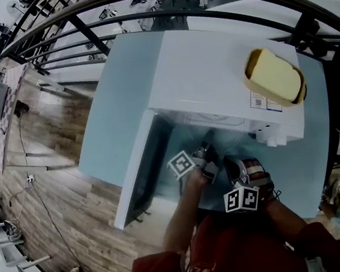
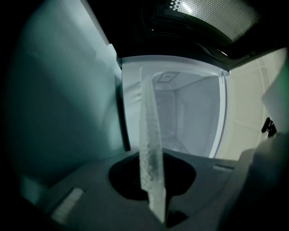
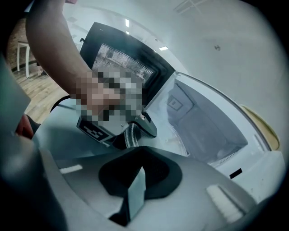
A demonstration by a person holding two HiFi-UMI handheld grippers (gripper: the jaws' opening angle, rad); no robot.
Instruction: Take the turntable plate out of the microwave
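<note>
The white microwave (image 1: 212, 77) stands on a pale table with its door (image 1: 144, 173) swung open to the left. The glass turntable plate (image 1: 218, 121) lies in the cavity, its front rim showing. My left gripper (image 1: 208, 141) reaches into the opening and is shut on that rim. In the left gripper view the plate (image 2: 149, 135) runs edge-on between the jaws of the left gripper (image 2: 156, 198). My right gripper (image 1: 231, 163) hangs just in front of the opening, tilted down. Its jaws are shut with nothing held (image 3: 135, 189). The right gripper view shows the left gripper (image 3: 146, 126) at the plate (image 3: 180, 135).
A yellow block in a shallow dish (image 1: 274, 78) sits on the microwave's top at the right. The door's dark mesh window (image 3: 122, 63) stands at the left of the opening. The pale table (image 1: 110, 109) edges onto wooden floor (image 1: 57, 178) at the left. Dark railings cross the back.
</note>
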